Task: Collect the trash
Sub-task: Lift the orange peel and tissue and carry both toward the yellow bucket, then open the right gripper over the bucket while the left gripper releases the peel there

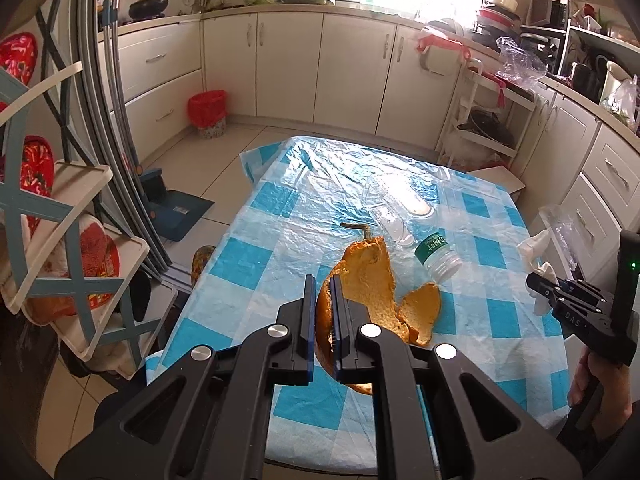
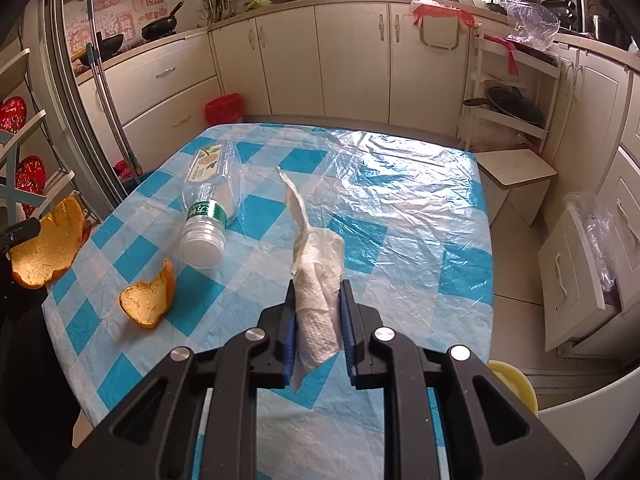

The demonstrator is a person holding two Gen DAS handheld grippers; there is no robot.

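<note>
A: The left tool is clenched on the big orange peel. It holds only one edge, and the rest of the peel hangs free to the side, above the table.

B: So the peel can turn or slip out, I think, if the hand moves fast. It looks stiff and curved, so the grip is on a thin rim.

A: Yes. The right tool is closed around the white paper tissue. This grip looks safe, but a long loose strip stands up from it and could catch on something.

B: What is not collected yet?

A: The small peel piece lies on the table near its left edge, and the empty plastic bottle lies on its side just behind. Both tools are full, so they must wait.

B: The bottle is round, it may roll off if a tool touches it. And the bin?

A: The red-lined bin stands on the floor, well apart from the table. On such a long way, the peel may drop, in my judgement.
</note>
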